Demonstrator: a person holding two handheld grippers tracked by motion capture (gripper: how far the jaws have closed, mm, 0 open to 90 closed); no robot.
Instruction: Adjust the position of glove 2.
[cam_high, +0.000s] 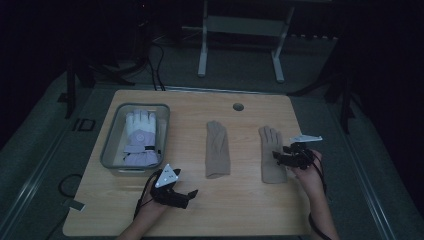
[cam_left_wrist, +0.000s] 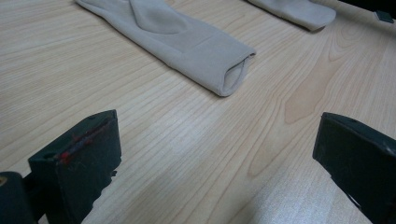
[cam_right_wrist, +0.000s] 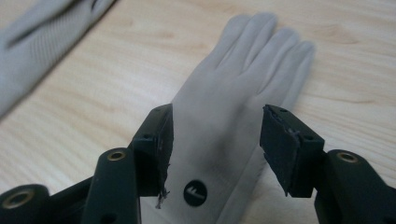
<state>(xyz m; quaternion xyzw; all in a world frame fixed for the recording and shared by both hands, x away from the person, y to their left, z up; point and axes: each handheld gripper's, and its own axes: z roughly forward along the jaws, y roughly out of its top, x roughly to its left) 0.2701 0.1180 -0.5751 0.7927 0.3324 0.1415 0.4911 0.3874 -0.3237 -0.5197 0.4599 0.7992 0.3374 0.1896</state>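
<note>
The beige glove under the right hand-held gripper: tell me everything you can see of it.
The beige glove is soft, suede-like fabric with a small round dark logo near the cuff. It lies flat on the wooden table, fingers together and pointing away from the person, right of its twin. The right hand-held gripper hovers over its cuff end, jaws apart, pads not pressing it.

Dim lab, wooden table (cam_high: 240, 200), floor cables (cam_high: 159, 70), metal stand (cam_high: 240, 30)

- Two gloves (cam_high: 218, 149) (cam_high: 271, 154): plain beige; the right one carries a small round black logo (cam_right_wrist: 194, 192).
- Counter (cam_high: 240, 200): pale wood with grain.
- Tray (cam_high: 111, 145): grey, holding a white and lilac glove (cam_high: 140, 137).
- Hand-held gripper (cam_right_wrist: 215, 140) jaws: black.
</note>
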